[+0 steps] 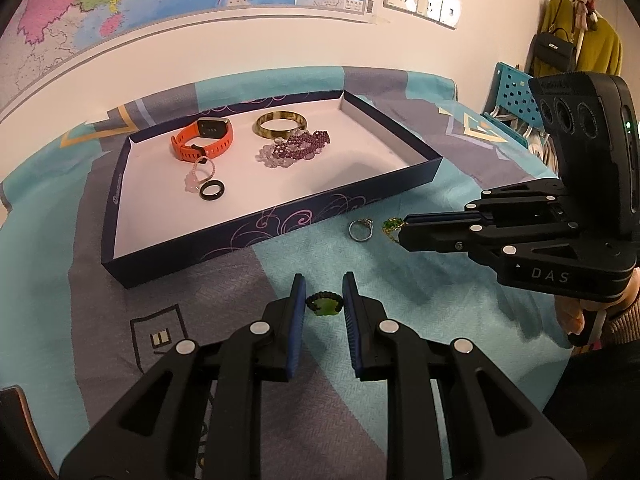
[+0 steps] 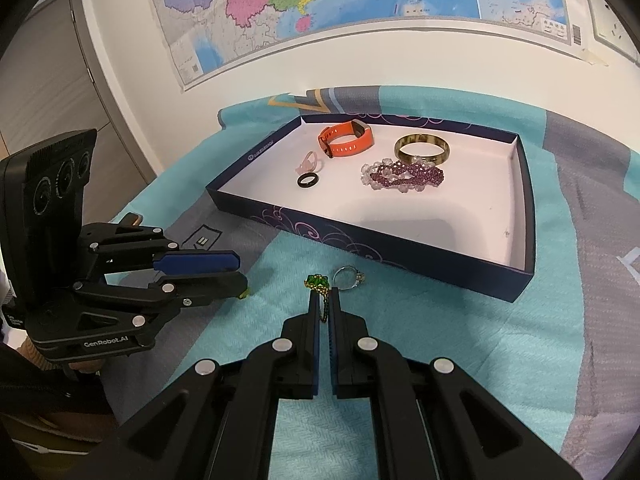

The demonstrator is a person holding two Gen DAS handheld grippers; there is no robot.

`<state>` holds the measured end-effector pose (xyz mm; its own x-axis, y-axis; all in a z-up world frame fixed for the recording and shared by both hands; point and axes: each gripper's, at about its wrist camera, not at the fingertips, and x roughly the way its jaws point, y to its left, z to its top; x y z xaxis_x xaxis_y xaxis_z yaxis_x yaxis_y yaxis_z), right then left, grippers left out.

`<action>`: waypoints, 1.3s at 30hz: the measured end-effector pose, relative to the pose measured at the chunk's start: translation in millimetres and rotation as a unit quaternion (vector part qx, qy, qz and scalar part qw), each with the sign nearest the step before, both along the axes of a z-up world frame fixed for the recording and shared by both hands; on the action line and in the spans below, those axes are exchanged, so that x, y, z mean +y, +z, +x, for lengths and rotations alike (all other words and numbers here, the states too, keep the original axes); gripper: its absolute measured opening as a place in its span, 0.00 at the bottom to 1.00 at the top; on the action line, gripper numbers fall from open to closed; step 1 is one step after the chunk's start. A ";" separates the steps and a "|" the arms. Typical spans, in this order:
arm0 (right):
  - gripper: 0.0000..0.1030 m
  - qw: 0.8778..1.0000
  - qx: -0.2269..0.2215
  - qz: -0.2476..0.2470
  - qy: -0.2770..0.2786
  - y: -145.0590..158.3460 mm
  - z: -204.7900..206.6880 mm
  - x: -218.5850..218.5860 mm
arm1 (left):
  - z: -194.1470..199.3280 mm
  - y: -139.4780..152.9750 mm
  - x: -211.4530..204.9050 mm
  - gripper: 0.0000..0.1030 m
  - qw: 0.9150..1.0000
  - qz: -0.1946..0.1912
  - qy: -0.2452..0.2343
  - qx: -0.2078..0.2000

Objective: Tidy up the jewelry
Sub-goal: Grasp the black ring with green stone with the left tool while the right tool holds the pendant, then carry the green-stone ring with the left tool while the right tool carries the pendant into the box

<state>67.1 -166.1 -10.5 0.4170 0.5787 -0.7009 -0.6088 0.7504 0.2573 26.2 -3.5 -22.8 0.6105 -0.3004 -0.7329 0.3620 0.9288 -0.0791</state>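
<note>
watch point(image 1: 202, 140), bangle point(image 1: 281, 125) and bracelets point(image 1: 296, 147) in tray point(image 1: 280, 224), ring point(image 1: 360, 229) on cloth point(image 1: 460, 312) before it

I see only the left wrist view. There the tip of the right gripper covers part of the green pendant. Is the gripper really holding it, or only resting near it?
Observer: It is holding it. The right gripper is shut on the thin gold chain, which runs between its pads. The green pendant itself sticks out beyond the fingertips.
Operator: Is the silver ring caught together with the chain?
Observer: No. The silver ring lies free on the cloth, just to the right of the tip and outside the jaws.
</note>
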 end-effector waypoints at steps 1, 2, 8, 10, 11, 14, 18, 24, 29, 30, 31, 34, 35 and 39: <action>0.03 1.000 0.000 0.000 0.000 -0.3 -0.8 -0.3 | 0.2 -0.6 0.2 0.19 1.000 0.001 0.001 0.001; 0.03 1.000 0.001 0.001 0.000 -0.3 -1.0 -0.5 | 0.6 -1.2 0.4 0.19 1.000 0.001 0.002 0.002; 0.03 1.000 0.000 0.008 -0.002 2.6 -0.9 -2.4 | 0.9 1.3 1.0 0.19 1.000 -0.001 0.005 -0.001; 0.03 1.000 -0.002 0.009 -0.003 4.1 -0.5 -3.1 | 0.8 3.6 0.9 0.19 1.000 -0.001 0.005 -0.005; 0.03 1.000 -0.003 0.009 -0.003 4.9 -0.1 -3.3 | 1.0 4.5 0.8 0.19 1.000 -0.001 0.005 -0.006; 0.03 1.000 -0.005 0.011 -0.005 7.9 1.0 -4.1 | 1.2 9.0 1.6 0.19 1.000 -0.003 0.007 -0.012; 0.03 1.000 -0.010 0.014 -0.007 12.7 3.6 -4.6 | 1.6 15.3 3.2 0.19 1.000 -0.003 0.008 -0.022; 0.03 1.000 -0.019 0.015 -0.008 19.4 7.4 -3.6 | 4.3 25.6 6.5 0.19 0.999 -0.001 0.012 -0.037; 0.03 1.000 -0.025 0.015 -0.008 23.3 10.8 -3.8 | 6.0 31.9 6.2 0.19 0.999 0.001 0.013 -0.046; 0.03 0.999 -0.027 0.015 -0.008 24.0 11.5 -3.8 | 6.5 32.9 6.3 0.19 0.999 0.002 0.013 -0.048; 0.03 0.999 -0.028 0.015 -0.008 24.7 12.3 -4.0 | 6.2 33.5 6.4 0.19 0.999 0.002 0.013 -0.049; 0.03 0.999 -0.032 0.013 -0.008 26.2 14.8 -4.1 | 8.4 36.0 6.8 0.19 0.998 0.004 0.014 -0.053; 0.03 0.999 -0.033 0.013 -0.008 26.7 15.9 -3.7 | 9.6 36.4 7.0 0.19 0.998 0.004 0.015 -0.054; 0.03 0.999 -0.035 0.015 -0.009 27.9 21.0 -2.9 | 12.9 39.4 7.7 0.19 0.998 0.007 0.017 -0.059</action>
